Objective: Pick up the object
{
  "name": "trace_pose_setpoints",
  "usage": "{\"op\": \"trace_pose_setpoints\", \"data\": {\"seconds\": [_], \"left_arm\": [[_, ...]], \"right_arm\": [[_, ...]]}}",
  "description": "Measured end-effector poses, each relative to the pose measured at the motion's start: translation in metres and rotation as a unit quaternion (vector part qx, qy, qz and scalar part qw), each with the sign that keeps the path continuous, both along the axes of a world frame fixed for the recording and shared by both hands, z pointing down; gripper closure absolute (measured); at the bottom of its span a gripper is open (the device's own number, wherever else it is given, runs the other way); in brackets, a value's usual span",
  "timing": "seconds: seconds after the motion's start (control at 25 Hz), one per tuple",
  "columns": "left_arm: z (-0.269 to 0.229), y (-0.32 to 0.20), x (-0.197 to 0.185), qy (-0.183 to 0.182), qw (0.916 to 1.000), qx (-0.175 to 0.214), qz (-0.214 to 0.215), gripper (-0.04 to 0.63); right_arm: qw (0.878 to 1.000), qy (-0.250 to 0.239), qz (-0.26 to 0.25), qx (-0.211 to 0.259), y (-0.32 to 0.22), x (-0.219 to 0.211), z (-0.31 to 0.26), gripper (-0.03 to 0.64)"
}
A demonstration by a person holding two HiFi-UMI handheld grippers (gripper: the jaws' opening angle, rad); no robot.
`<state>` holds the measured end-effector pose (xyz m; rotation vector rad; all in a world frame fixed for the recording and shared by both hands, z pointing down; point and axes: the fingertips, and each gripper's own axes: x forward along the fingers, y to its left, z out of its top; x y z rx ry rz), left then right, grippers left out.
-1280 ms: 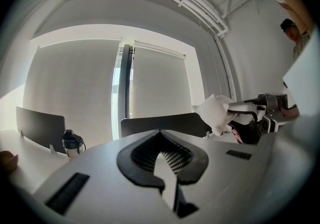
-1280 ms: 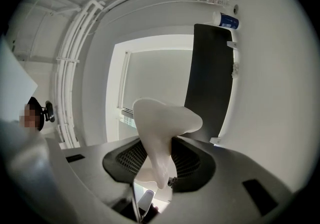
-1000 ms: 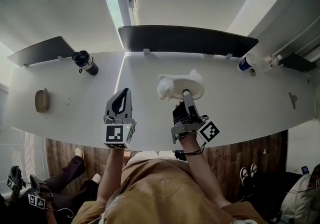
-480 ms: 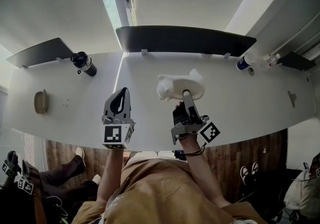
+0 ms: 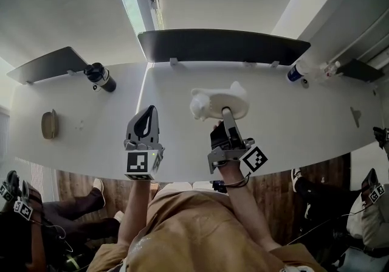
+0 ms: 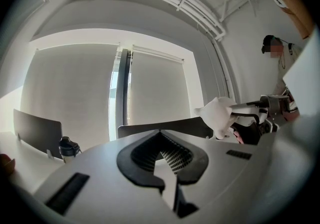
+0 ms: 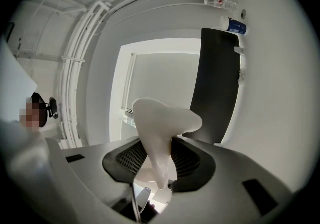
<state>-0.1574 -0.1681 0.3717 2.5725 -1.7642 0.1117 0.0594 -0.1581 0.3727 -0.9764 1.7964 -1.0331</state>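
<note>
A white, lumpy moulded object (image 5: 214, 103) sits over the middle of the white table (image 5: 304, 125). My right gripper (image 5: 225, 113) is shut on its near side. In the right gripper view the white object (image 7: 161, 128) fills the gap between the black pads (image 7: 192, 160). From the left gripper view, the object (image 6: 218, 116) shows at the right in the other gripper's jaws. Whether it touches the table I cannot tell. My left gripper (image 5: 146, 120) rests to its left near the front edge, shut and empty, tips together (image 6: 164, 163).
A black bottle (image 5: 101, 76) stands at the back left, and a small brown thing (image 5: 49, 123) lies at the far left. Dark panels (image 5: 222, 45) line the table's far edge. A plastic bottle (image 5: 297, 72) lies at the back right. People's legs show below the front edge.
Both grippers and the white object hold still. Only the people at the lower corners have shifted.
</note>
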Motion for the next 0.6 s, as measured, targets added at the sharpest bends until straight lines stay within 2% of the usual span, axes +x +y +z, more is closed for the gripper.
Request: {"op": "trace_pose_setpoints", "data": {"seconds": [0.12,0.6], "left_arm": [[0.0051,-0.0005,-0.0007,0.000,1.0000,-0.005,0.000,0.589],[0.0019,0.0010,-0.0007,-0.002,1.0000,-0.003,0.000,0.589]], "right_arm": [[1.000,0.014,0.003,-0.003,-0.0009,0.0003,0.0032,0.462],[1.000,0.011,0.001,-0.004,-0.0013,0.0018,0.0029,0.462]]}}
